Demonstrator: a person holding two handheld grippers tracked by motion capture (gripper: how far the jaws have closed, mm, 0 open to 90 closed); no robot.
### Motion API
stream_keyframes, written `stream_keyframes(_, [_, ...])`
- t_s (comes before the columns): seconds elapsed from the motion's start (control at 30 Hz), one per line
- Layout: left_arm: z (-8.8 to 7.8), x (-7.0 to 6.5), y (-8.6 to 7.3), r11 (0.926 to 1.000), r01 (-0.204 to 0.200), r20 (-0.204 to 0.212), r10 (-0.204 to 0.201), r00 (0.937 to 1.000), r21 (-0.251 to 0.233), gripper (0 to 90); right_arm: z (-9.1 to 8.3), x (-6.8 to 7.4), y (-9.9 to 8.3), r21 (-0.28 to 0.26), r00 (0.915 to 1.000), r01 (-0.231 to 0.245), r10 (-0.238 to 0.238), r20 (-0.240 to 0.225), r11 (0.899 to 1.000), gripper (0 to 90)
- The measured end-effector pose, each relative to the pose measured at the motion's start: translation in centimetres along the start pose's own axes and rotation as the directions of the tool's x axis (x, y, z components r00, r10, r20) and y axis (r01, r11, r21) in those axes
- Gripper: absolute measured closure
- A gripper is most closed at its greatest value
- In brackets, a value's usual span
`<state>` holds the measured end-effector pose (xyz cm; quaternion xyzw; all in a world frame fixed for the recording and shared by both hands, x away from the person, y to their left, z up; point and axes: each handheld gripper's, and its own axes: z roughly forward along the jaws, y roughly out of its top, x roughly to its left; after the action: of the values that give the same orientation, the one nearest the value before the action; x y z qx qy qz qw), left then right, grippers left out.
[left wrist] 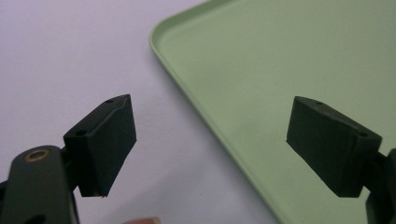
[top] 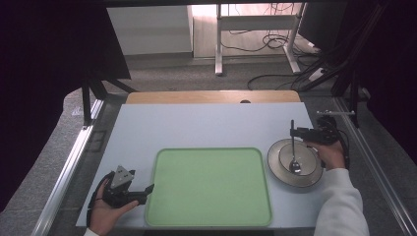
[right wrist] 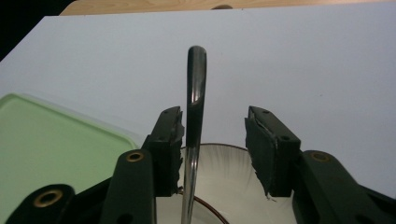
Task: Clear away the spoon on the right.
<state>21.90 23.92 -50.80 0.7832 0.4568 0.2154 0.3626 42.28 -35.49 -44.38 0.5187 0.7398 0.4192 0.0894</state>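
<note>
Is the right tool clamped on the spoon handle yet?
Apart. In the right gripper view the spoon leans by the left pad of the open right tool, with a clear gap to the other pad.

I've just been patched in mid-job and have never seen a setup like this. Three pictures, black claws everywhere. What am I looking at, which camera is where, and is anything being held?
There is no robot here: a person holds a hand tool with two black jaws in each hand. The high view looks down from above the person's side of the table. The other two cameras ride on the tools and look out along their jaws.

On the table lie a green tray with nothing on it and, to its right, a round plate with a spoon whose bowl rests on it.

The left gripper sits by the tray's near left corner, jaws wide apart, holding nothing. The right gripper is over the plate's far edge with the spoon's handle between its jaws. The handle lies against one jaw, with a clear gap to the other, so the spoon is not clamped.
</note>
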Motion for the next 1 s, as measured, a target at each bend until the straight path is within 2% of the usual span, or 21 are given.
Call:
stream_keyframes(0.17, [0.0, 0.0, 0.0, 1.0, -0.002, 0.0, 0.002, 1.0, 0.002, 15.4, 0.4, -0.4, -0.3, 0.022, 0.9995, -0.012, 0.012, -0.029, 1.0, 62.3])
stream_keyframes(0.4, [0.0, 0.0, 0.0, 1.0, -0.004, 0.002, 0.004, 1.0, 0.004, 15.5, 0.6, -0.3, -0.4, 0.041, 0.9978, -0.013, 0.015, -0.065, 0.999, 77.7])
stream_keyframes(0.7, [0.0, 0.0, -0.1, 1.0, -0.006, 0.001, 0.006, 1.0, 0.004, 15.5, 0.1, -0.2, -0.2, 0.018, 0.9975, -0.026, 0.027, -0.065, 1.0, 88.1])
stream_keyframes(1.0, [-0.1, 0.2, -0.1, 1.0, -0.007, -0.003, 0.007, 1.0, 0.004, 15.5, -1.3, -0.1, 0.1, -0.035, 0.9971, -0.027, 0.025, -0.072, 0.999, 89.1])
